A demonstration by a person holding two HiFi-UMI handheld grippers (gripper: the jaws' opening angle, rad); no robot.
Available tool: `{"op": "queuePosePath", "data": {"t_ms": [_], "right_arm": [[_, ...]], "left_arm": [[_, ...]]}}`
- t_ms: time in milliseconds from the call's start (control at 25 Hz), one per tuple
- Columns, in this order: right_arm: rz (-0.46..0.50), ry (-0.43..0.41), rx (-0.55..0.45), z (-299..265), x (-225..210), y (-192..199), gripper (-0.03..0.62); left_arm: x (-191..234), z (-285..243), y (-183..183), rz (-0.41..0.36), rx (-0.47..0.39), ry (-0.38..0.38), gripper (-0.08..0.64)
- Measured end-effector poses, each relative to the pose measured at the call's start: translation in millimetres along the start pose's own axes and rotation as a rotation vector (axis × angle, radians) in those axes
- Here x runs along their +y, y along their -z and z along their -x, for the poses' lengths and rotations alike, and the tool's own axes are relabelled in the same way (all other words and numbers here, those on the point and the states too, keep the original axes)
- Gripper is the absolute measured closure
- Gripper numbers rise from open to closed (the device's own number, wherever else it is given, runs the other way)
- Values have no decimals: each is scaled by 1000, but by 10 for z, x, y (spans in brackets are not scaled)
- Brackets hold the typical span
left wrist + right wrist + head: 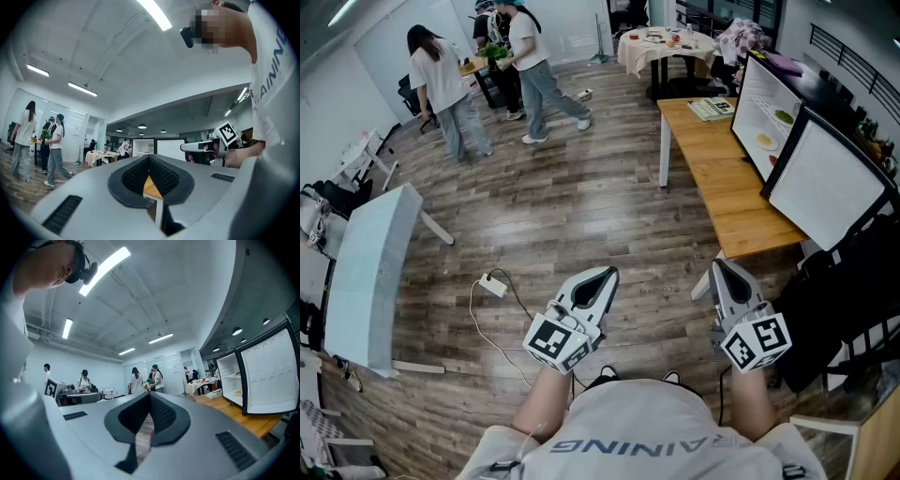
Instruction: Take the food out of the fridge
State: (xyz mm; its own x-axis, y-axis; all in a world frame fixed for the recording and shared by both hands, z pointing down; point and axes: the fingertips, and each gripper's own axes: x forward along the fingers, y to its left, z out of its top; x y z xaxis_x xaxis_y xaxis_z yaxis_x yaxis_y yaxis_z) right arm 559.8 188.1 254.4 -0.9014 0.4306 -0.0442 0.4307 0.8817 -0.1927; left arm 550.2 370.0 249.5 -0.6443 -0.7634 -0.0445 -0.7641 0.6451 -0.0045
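Both left gripper point(605, 275) and right gripper point(722, 266) closed; shirt point(649, 420) reads "AINING".

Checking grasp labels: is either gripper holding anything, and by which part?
Nothing is held: left gripper and right gripper are both shut, empty.

Wood-plank floor point(609, 197), smooth wooden table point(724, 192) (pale), white plastic fridge door point(830, 183).

1. At 2 o'clock in the head view, food point(766, 141) on the fridge point(757, 89) shelves is small coloured blobs, too small to name.
2. The fridge door point(830, 183) hides the bench point(717, 178) along its right edge.
3. The round table point(630, 52) near 12 o'clock holds items too small to tell.
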Motion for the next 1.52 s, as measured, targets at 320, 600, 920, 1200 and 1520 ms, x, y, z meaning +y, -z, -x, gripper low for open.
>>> {"op": "queuePosePath", "data": {"t_ms": [320, 600, 920, 1200, 1520], "right_arm": [[6, -3, 10, 31, 25, 31, 572], [-36, 0, -5, 20, 31, 4, 572], [-61, -5, 15, -72, 90, 101, 572], [-60, -12, 49, -466, 394, 215, 572], [-67, -3, 87, -961, 830, 489, 572]], "left_arm": [[-37, 31, 27, -2, 7, 0, 551], [-28, 98, 24, 6, 0, -17, 551], [27, 220, 92, 12, 12, -27, 551], [472, 424, 91, 21, 15, -43, 551], [1072, 736, 228, 31, 25, -62, 551]]}}
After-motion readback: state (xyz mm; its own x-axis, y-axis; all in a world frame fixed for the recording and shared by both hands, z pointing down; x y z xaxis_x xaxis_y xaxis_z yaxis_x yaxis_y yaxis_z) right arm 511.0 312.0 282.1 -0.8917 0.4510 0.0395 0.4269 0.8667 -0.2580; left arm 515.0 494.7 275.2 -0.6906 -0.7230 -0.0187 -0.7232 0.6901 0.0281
